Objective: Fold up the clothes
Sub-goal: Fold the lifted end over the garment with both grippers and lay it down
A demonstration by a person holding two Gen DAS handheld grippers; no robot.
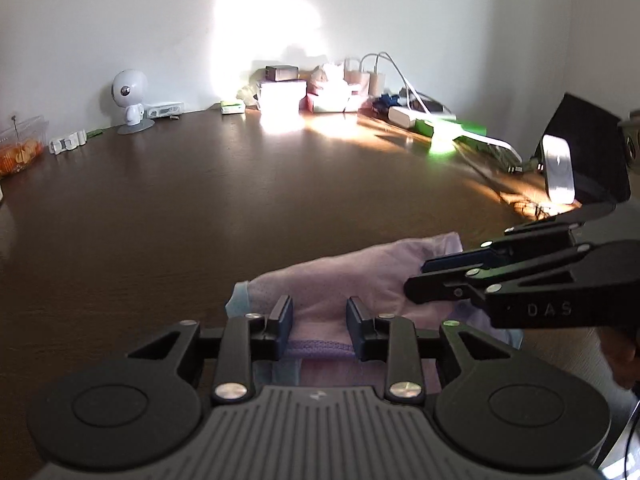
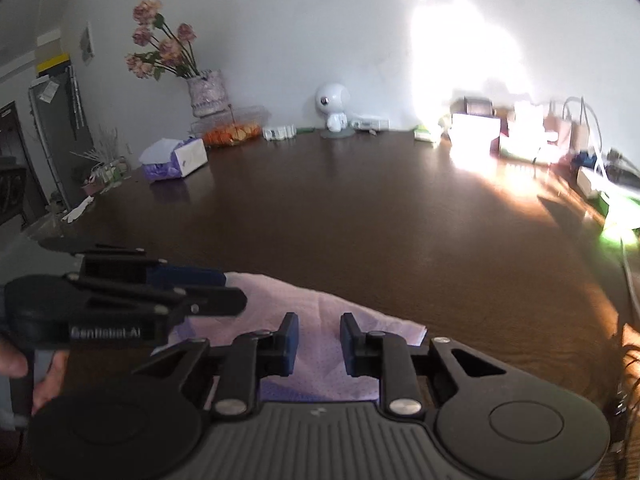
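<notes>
1. Lilac garment [image 1: 344, 280]: folded bundle at the near edge of a dark wooden table [image 1: 240, 200].
2. Left gripper [image 1: 319, 326]: fingers apart above the garment, nothing held.
3. Right gripper [image 2: 319, 342]: fingers apart, empty; casing lettered "DAS".
4. Left casing: blurred lettering ending "AI".

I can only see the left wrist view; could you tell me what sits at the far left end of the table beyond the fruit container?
Observer: A tissue box lies near that corner.
Operator: Is anything standing behind it?
Observer: Yes, a vase of pink flowers stands by the wall.
Operator: And are the right gripper's fingers parted?
Observer: Yes, the right gripper is open over the lilac garment.
</notes>
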